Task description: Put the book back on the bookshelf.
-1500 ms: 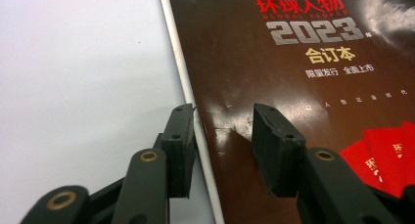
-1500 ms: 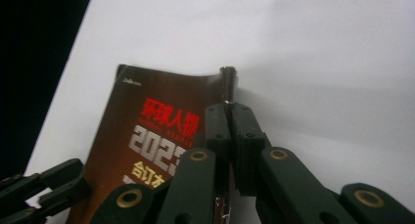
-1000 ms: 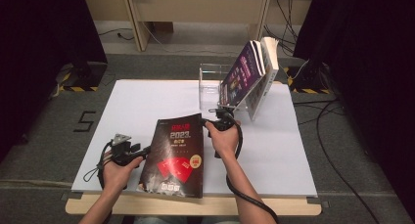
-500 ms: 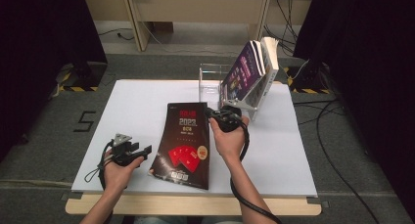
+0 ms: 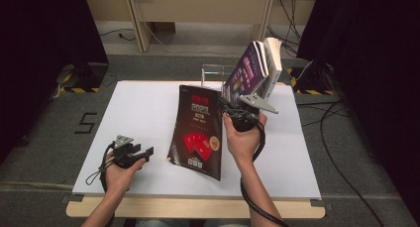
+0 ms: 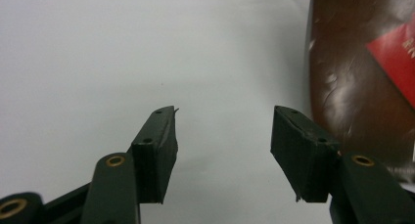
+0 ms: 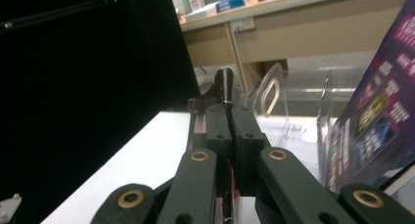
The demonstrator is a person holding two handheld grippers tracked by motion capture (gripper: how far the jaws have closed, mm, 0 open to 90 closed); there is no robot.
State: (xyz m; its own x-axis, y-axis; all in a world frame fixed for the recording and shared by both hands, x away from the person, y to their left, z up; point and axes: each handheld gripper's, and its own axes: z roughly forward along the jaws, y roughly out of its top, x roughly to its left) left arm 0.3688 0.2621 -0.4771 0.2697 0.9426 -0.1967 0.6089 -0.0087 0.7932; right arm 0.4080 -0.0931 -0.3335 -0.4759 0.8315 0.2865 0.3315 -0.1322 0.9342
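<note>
A dark book with red shapes on its cover (image 5: 198,133) stands tilted on the white table (image 5: 138,108), its near edge down and its far edge lifted. My right gripper (image 5: 224,105) is shut on the book's right edge near the top. In the right gripper view the jaws (image 7: 229,121) pinch the thin dark edge (image 7: 224,84). My left gripper (image 5: 146,151) rests low on the table to the left of the book. Its jaws (image 6: 222,136) have just been opening, with nothing between them. The book's cover (image 6: 357,87) lies just right of them.
A purple-covered book (image 5: 245,71) and others lean in a clear acrylic stand (image 5: 213,71) at the table's far edge, close behind my right gripper. The purple cover (image 7: 377,116) and stand (image 7: 293,97) show in the right gripper view. Dark curtains flank the table.
My right gripper has risen with the book's edge, tipping the book up from flat towards the stand. The left gripper's jaws have come off the book and spread wider.
</note>
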